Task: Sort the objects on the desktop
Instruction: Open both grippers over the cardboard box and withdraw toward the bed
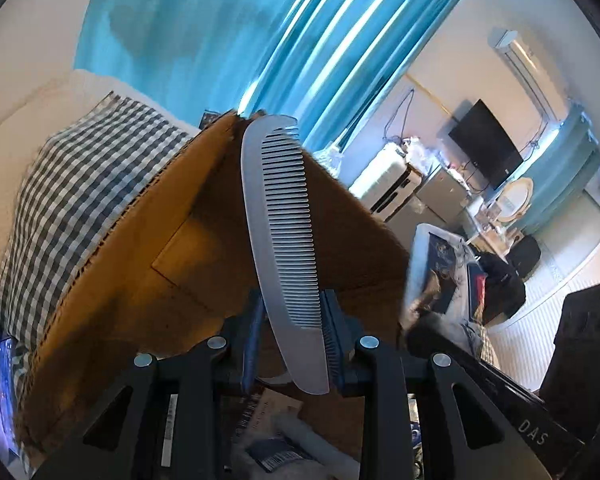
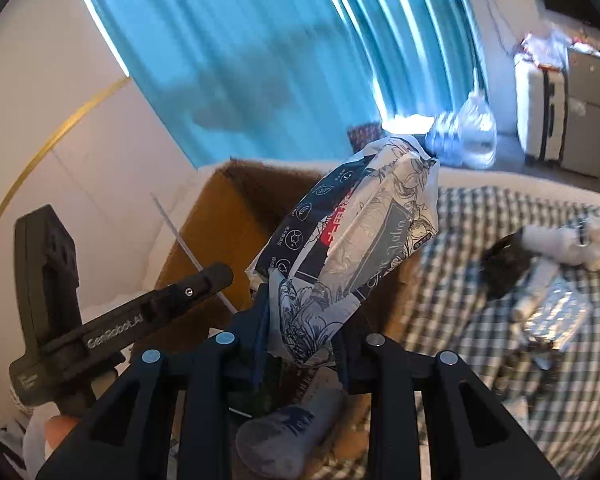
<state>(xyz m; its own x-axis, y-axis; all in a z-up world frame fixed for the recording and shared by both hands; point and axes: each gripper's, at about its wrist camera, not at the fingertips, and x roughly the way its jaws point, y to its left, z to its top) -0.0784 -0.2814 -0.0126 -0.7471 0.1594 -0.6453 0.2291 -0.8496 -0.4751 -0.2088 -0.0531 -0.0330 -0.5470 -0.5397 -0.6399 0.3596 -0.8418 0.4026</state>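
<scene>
Right wrist: box (image 2: 220, 216) interior obscured.

**Where things sit around your hand-held grippers**

Your left hand-held gripper (image 1: 292, 320) holds the comb (image 1: 278, 216), which sticks out ahead over the open cardboard box (image 1: 140, 248). Your right hand-held gripper (image 2: 300, 320) holds the tissue pack (image 2: 352, 232) above that box (image 2: 224, 216). To its right, a checked cloth (image 2: 460, 292) carries a foil packet (image 2: 556, 316).

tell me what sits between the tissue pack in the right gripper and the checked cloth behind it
In the right wrist view, the open cardboard box stands there: the tissue pack held in the right gripper hangs over its opening, with the checked cloth beyond.
</scene>
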